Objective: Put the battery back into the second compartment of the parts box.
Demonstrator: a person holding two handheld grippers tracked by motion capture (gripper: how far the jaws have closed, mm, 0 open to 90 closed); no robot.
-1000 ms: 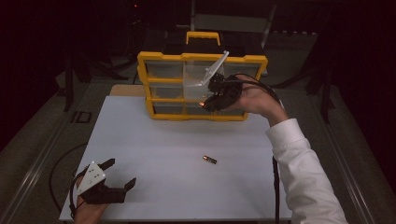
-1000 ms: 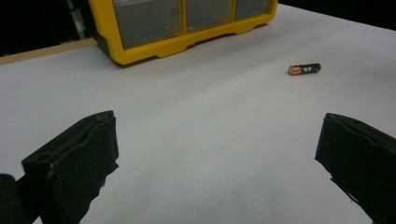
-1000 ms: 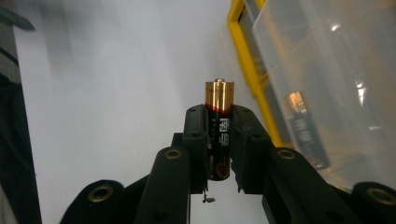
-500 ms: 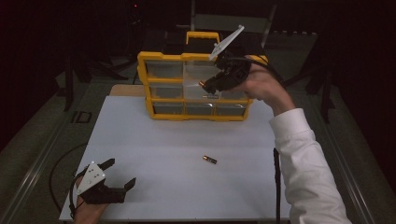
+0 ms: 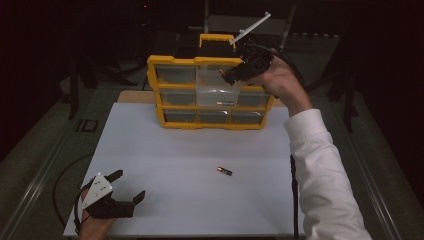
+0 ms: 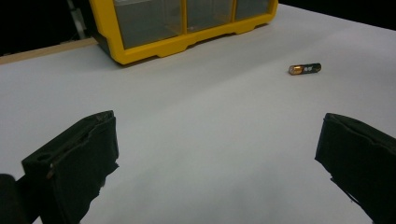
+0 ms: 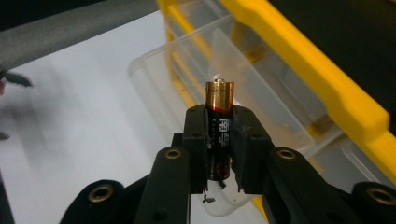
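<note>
Above the pulled-out clear drawer (image 7: 243,93), right claw (image 7: 219,135) clamps a battery (image 7: 218,126); left claw (image 6: 215,158) gapes.

Right gripper (image 7: 219,140) clamped, left gripper (image 5: 122,187) agape

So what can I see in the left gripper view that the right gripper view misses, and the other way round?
The left gripper view alone has a loose battery lying on the white table, past the left gripper, whose jaws stand wide apart with nothing between them. The right gripper view alone has the right gripper shut on a second battery, its gold end sticking up, over a clear drawer pulled out. Both share the yellow organizer and the white tabletop.
</note>
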